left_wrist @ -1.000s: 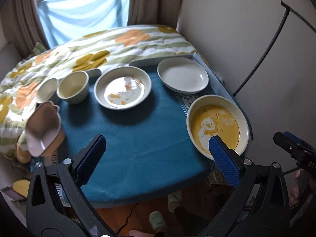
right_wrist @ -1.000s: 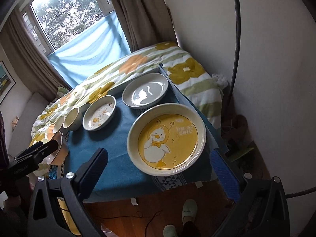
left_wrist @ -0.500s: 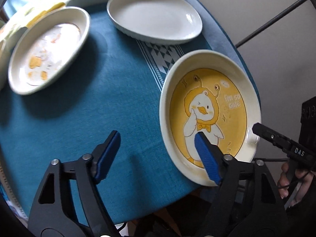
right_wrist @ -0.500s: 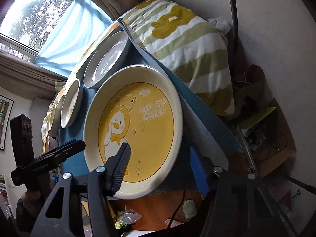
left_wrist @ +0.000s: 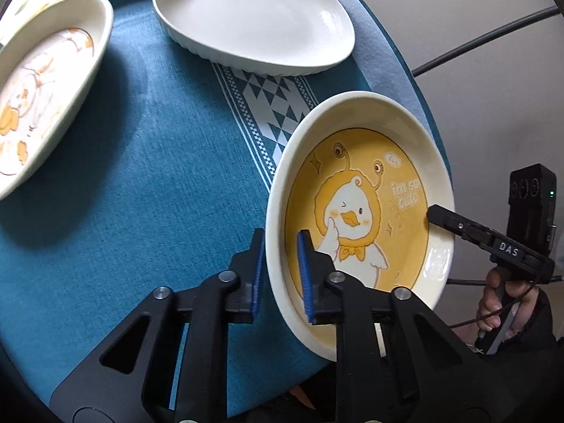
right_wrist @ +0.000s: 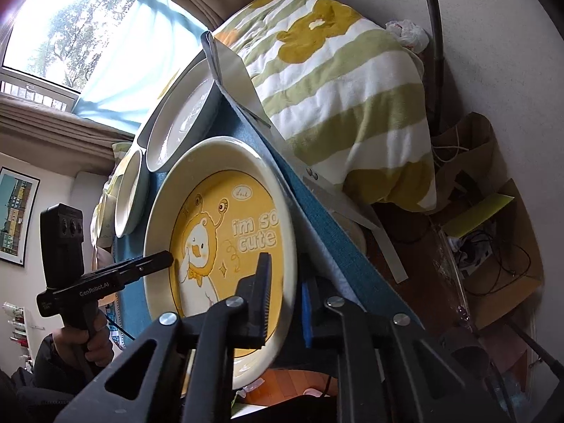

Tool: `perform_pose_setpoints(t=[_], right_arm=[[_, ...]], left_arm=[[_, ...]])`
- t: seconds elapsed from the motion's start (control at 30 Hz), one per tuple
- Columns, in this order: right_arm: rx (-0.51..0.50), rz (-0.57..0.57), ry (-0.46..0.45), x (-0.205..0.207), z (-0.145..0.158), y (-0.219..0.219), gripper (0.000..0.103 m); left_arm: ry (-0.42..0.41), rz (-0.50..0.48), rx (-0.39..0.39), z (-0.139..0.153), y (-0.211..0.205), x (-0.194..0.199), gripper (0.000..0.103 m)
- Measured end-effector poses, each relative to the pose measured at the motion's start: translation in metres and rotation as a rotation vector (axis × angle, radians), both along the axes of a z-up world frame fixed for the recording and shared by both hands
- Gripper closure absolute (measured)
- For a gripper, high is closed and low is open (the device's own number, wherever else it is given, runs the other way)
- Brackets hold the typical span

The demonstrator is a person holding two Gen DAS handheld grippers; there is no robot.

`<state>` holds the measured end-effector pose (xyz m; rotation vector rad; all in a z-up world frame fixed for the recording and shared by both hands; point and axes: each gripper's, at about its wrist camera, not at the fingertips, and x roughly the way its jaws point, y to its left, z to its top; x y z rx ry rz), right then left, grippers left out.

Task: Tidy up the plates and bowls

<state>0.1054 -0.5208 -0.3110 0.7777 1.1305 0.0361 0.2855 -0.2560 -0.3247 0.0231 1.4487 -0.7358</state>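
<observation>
Where teal tablecloth (left_wrist: 148,183) spreads, striped blanket (right_wrist: 352,81)

Duck plate (left_wrist: 359,211) nearest, oval dish (left_wrist: 253,17) behind

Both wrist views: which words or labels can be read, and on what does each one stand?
"i'm so cute": on the yellow duck plate.
"DAS": on the right gripper, seen in the left wrist view.
"GenRobot.AI": on the left gripper, seen in the right wrist view.
The small speech bubble on the plate: too small to read.
</observation>
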Motion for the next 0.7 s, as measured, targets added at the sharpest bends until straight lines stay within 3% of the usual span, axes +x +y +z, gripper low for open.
perform_pose_setpoints(t=[0.17,0.47,0.7], right_arm=[[0.03,0.009,-0.018,0.0,-0.003,-0.005,0.093],[-0.059,0.075,0.002,0.009,0.004,0.002,0.092],[-0.078,0.138,0.008,0.021,0.012,0.009,0.092]], left_arm=[[0.059,0.056,-0.063,-0.01,0.01,0.008,0.09],[-0.002,0.051,-0.006,0.002,0.01,-0.009,0.09],[-0.024,0.109,-0.008,0.014,0.023,-0.018,0.09]])
